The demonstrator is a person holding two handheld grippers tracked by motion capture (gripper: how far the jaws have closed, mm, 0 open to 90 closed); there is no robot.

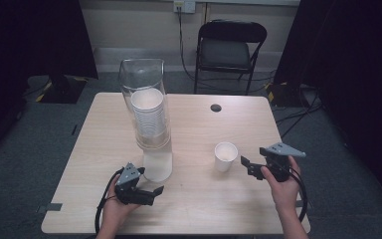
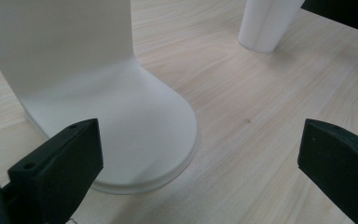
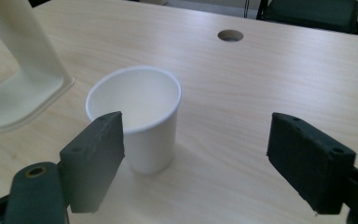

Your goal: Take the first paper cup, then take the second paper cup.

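Observation:
A white paper cup (image 1: 226, 156) (image 3: 137, 121) stands upright and empty on the light wooden table (image 1: 204, 199). My right gripper (image 1: 247, 166) (image 3: 196, 126) is open just to the right of the cup and does not touch it; in the right gripper view the cup sits ahead, near the left jaw. A clear tube dispenser (image 1: 146, 99) holding a stack of white cups stands on a white base (image 1: 157, 167) (image 2: 121, 116). My left gripper (image 1: 151, 180) (image 2: 200, 135) is open at the front of that base with nothing between its jaws. The cup's foot (image 2: 265, 23) shows farther off.
A round cable hole (image 1: 216, 107) (image 3: 230, 35) lies in the table's far middle. A black folding chair (image 1: 231, 47) stands behind the table. Dark curtains hang at both sides. The dispenser's base (image 3: 23, 88) lies left of the cup.

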